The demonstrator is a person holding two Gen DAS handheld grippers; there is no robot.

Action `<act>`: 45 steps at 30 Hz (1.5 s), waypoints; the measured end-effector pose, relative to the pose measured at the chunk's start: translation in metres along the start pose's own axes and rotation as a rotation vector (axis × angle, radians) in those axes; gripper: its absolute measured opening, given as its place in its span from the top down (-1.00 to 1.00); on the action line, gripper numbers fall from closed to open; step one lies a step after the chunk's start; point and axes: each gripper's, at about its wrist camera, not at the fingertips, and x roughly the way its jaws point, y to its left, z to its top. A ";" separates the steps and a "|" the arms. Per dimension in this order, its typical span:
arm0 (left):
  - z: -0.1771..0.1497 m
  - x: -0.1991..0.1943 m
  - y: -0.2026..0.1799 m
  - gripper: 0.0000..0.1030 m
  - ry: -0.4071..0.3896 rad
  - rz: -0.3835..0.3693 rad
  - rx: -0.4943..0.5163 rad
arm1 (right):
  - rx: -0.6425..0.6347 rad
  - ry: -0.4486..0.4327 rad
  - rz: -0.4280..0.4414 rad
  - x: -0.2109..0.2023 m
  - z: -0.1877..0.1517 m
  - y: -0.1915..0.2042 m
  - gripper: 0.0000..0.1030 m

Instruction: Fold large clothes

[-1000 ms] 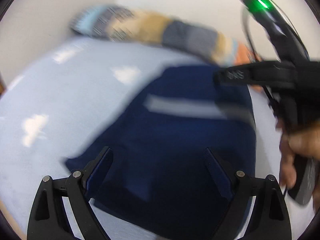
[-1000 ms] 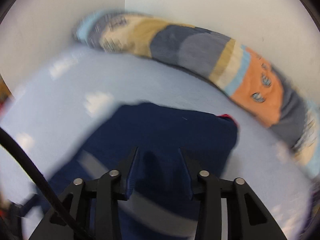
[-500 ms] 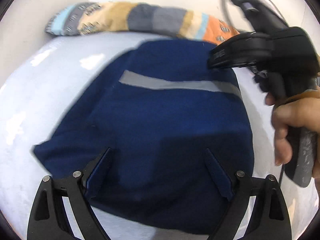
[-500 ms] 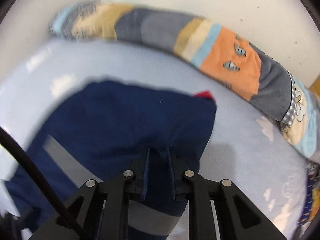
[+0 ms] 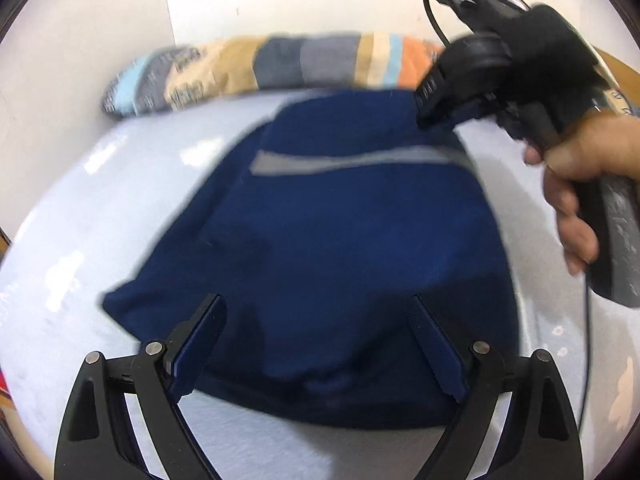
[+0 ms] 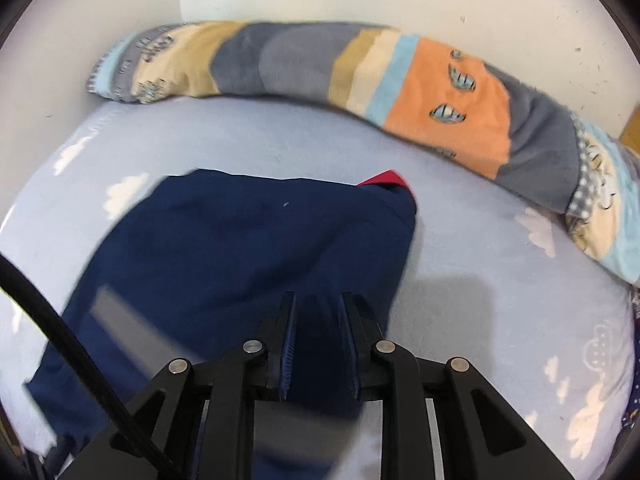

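A navy garment (image 5: 340, 248) with a grey stripe lay on the cloud-print bedsheet (image 6: 480, 248) as the left gripper (image 5: 316, 344) hovered wide open, empty, over its near edge, while the right gripper (image 6: 318, 344), angled steeply down, was opening narrowly with cloth between its jaws.

I see both wrist cams angled down, close over the navy garment (image 5: 340, 248); both share it and the striped bolster (image 6: 460, 92) beyond.
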 end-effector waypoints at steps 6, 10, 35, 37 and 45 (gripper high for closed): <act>-0.017 0.000 -0.013 -0.78 0.002 -0.018 0.071 | -0.064 0.018 0.039 -0.033 -0.059 0.015 0.55; -0.018 0.026 -0.009 -0.79 0.068 -0.051 0.031 | -0.087 0.092 -0.031 0.001 -0.082 0.024 0.49; -0.016 -0.008 0.077 -0.78 -0.008 0.063 -0.071 | 0.031 0.016 0.053 -0.080 -0.135 0.045 0.33; -0.019 0.022 0.084 -0.79 0.098 0.033 -0.098 | 0.018 0.035 0.045 -0.076 -0.142 0.052 0.29; -0.020 0.008 0.102 -0.92 0.094 0.029 -0.161 | 0.023 0.031 0.115 -0.097 -0.145 0.050 0.15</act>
